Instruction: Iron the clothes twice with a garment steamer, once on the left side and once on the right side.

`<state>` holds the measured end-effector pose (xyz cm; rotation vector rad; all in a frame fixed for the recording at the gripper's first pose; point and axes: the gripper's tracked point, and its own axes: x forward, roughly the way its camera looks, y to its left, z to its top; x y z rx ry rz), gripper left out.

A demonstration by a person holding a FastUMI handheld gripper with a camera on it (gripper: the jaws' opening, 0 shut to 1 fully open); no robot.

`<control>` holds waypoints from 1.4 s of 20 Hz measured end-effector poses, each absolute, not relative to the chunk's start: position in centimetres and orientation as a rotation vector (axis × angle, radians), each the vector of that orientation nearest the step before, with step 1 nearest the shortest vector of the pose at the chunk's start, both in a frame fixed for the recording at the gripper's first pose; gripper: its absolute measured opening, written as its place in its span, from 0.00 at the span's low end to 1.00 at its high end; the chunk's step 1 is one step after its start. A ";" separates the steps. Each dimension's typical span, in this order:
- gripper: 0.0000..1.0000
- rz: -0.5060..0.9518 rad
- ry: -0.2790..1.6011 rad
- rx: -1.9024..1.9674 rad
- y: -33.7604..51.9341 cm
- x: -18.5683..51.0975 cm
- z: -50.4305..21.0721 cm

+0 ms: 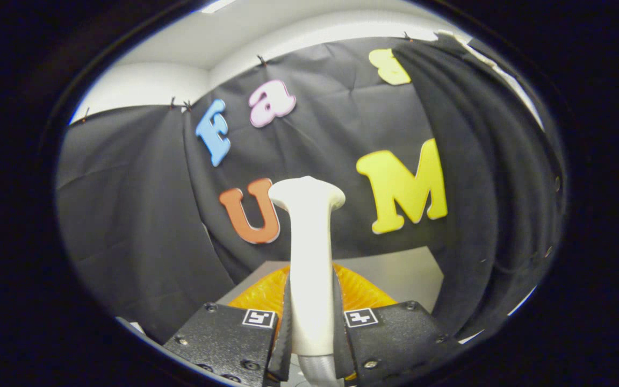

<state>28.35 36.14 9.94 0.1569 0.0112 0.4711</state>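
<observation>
A white garment steamer stands upright between my fingers, its flared head rising well beyond the fingertips toward the black cloth wall. My gripper is shut on the steamer's handle, both fingers pressing its sides. A ribbed hose end shows below the handle. A dark garment hangs to the right of the steamer, apart from its head.
An orange translucent dish-like object lies just behind the fingers on a grey surface. Black cloth walls close off the back and left. A white ceiling shows above.
</observation>
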 end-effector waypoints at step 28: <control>0.33 0.061 -0.273 0.163 8.4 20.1 21.9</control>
